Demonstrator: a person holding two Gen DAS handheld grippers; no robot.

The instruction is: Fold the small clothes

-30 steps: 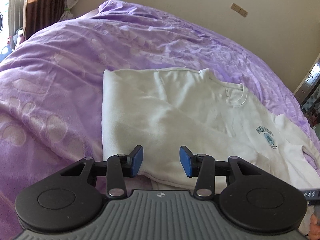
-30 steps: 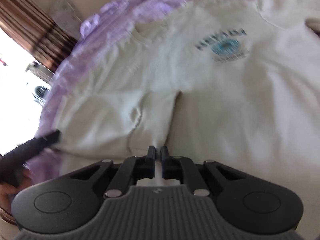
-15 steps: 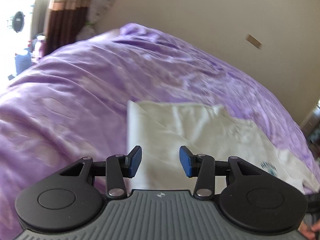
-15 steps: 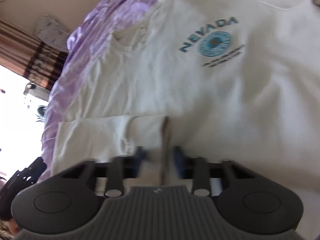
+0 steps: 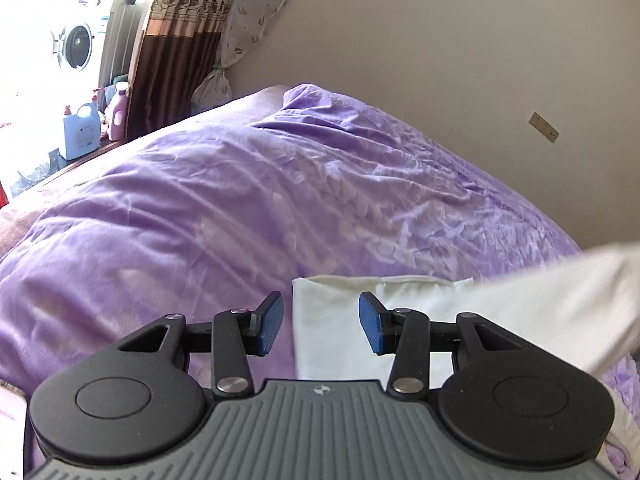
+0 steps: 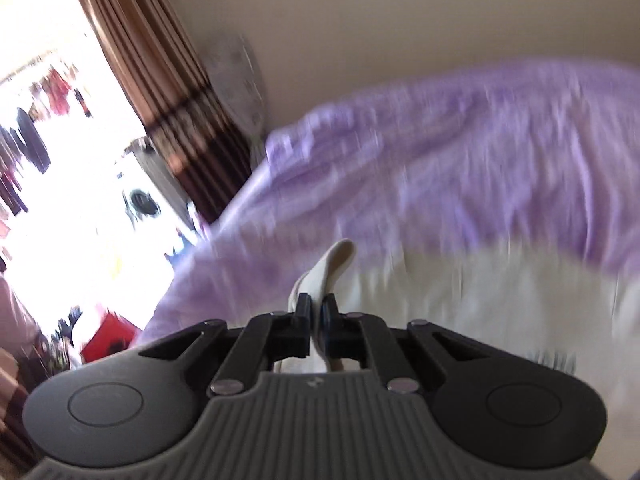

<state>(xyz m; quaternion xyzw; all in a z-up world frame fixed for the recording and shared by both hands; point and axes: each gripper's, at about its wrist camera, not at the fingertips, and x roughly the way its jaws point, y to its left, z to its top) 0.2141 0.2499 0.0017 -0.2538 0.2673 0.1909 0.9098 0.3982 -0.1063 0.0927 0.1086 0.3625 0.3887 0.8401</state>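
Note:
A white T-shirt [image 5: 336,336] lies on the purple bedspread [image 5: 240,208]; only its folded left edge shows between my left fingers. My left gripper [image 5: 320,324] is open and empty, hovering just above that edge. A blurred white part of the shirt [image 5: 560,300] sweeps across the right of the left wrist view, lifted off the bed. My right gripper [image 6: 316,312] is shut on a fold of the white T-shirt [image 6: 332,268], which sticks up past the fingertips. The rest of the shirt [image 6: 480,300] spreads blurred to the right.
A beige wall [image 5: 440,40] stands behind the bed. A brown curtain [image 5: 176,40], a washing machine [image 5: 74,46] and detergent bottles [image 5: 82,136] are at the far left. A red object [image 6: 108,338] sits low left in the right wrist view.
My right gripper opened, then shut on a fold of the shirt and swung up and over with it. My left gripper stayed open and tilted up toward the bed's far side.

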